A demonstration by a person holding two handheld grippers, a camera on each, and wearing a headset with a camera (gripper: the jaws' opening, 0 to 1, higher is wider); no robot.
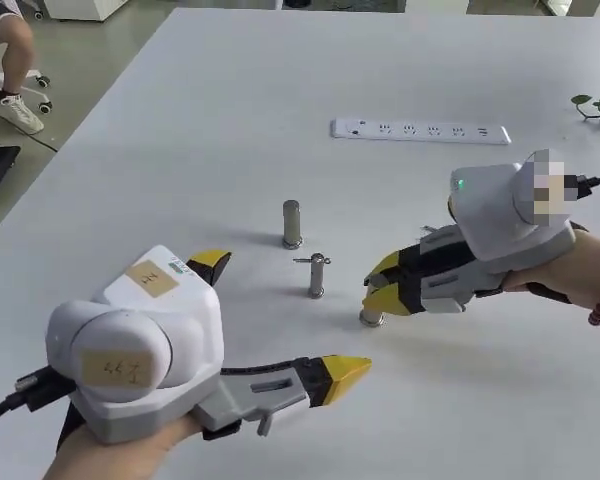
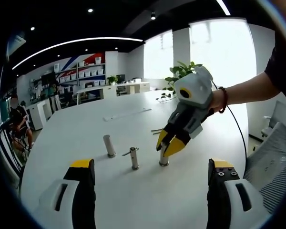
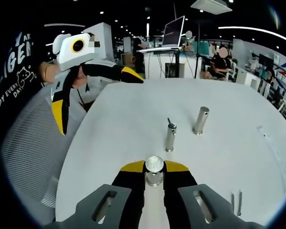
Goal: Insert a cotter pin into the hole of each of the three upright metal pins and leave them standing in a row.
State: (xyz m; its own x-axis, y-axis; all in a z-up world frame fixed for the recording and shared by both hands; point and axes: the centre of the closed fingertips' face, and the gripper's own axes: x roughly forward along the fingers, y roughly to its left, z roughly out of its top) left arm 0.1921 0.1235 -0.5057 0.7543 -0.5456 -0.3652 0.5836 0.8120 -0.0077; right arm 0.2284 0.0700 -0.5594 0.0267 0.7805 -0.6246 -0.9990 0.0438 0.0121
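Silver cylindrical metal pins (image 1: 292, 223) line the white table (image 1: 280, 100); the middle pin (image 1: 317, 276) carries a thin cotter pin (image 1: 307, 260). The right gripper (image 1: 378, 286) clenches the nearest pin (image 1: 371, 318); the left gripper (image 1: 285, 313) hangs released.

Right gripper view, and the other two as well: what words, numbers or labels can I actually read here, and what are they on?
"EVERY DA": pale print on the person's dark shirt, cut off at the edge; bigger letters "GEN" above it.
Handwriting on the top tan sticker of the left gripper: illegible.
Handwriting on the rear tan sticker: illegible.
Marks on the power strip: too small to read.
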